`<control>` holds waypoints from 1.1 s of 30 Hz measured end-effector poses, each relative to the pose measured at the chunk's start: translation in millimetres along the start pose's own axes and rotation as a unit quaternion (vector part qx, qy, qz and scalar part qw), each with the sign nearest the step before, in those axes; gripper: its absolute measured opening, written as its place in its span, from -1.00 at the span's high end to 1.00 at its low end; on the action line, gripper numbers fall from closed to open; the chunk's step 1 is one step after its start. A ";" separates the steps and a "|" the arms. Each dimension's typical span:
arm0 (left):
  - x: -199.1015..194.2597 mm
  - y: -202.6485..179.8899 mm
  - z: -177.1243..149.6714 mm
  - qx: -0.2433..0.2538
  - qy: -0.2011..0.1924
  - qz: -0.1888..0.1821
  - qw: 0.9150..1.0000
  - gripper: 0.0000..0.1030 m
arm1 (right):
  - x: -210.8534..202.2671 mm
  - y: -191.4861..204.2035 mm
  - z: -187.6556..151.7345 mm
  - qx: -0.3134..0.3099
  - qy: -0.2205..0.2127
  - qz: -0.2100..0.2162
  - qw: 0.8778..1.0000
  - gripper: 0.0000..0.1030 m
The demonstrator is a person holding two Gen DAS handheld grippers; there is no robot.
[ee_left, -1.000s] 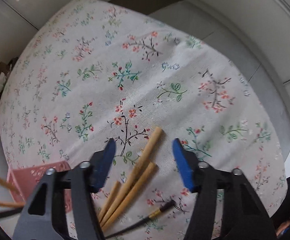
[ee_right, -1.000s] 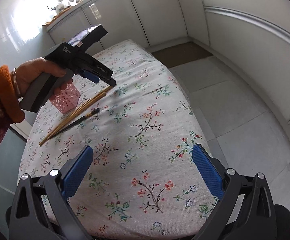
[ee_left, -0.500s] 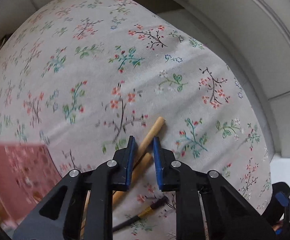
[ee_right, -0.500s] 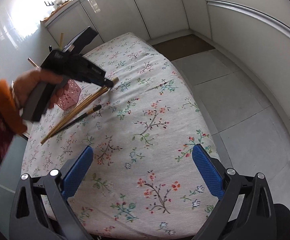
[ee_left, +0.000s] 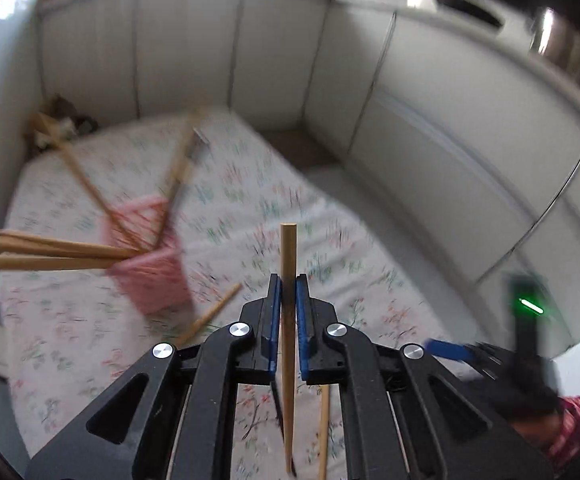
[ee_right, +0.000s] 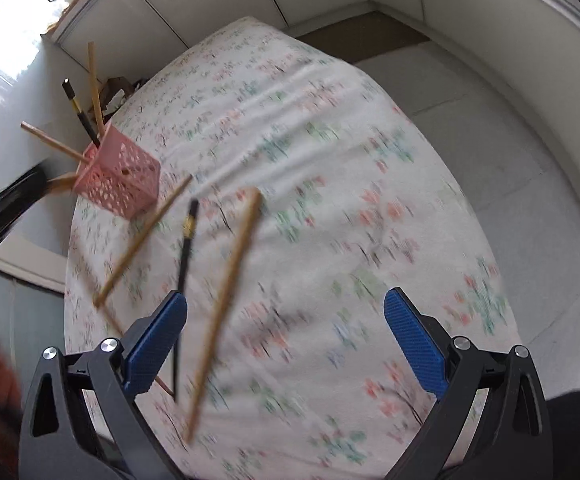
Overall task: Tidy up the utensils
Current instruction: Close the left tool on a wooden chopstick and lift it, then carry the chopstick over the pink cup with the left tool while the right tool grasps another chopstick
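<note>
My left gripper is up above the table, its jaws closing tight on a wooden chopstick that stands upright between the blue pads. A pink lattice basket sits ahead and to the left, with several chopsticks leaning out of it. In the right wrist view the same basket stands at the table's far left. On the cloth near it lie two loose wooden chopsticks and a black chopstick. My right gripper hovers open just before them, nothing between its fingers.
The table wears a floral cloth and fills a corner of white cabinet fronts. Grey floor runs along its right side. Brown clutter sits past the far left corner. A person's patterned sleeve shows at the lower right.
The left gripper closed on one wooden chopstick and lifted it off the cloth, swinging up toward the basket. The right gripper, still open, moved closer to the loose chopsticks.
</note>
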State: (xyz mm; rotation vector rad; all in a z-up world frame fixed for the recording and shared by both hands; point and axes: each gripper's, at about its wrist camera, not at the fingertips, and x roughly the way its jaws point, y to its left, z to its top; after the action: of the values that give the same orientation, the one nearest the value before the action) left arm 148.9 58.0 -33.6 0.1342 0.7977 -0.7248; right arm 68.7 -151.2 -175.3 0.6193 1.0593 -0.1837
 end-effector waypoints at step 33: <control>-174.4 3.6 -26.6 -0.087 -0.212 0.032 0.973 0.87 | -44.7 66.2 3.9 -0.071 -0.126 0.049 0.988 0.85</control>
State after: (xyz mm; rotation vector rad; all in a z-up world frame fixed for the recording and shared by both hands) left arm 52.4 165.0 68.2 -0.1502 0.4408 -0.5918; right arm 77.9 -105.9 -110.0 0.5030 0.7881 -0.0978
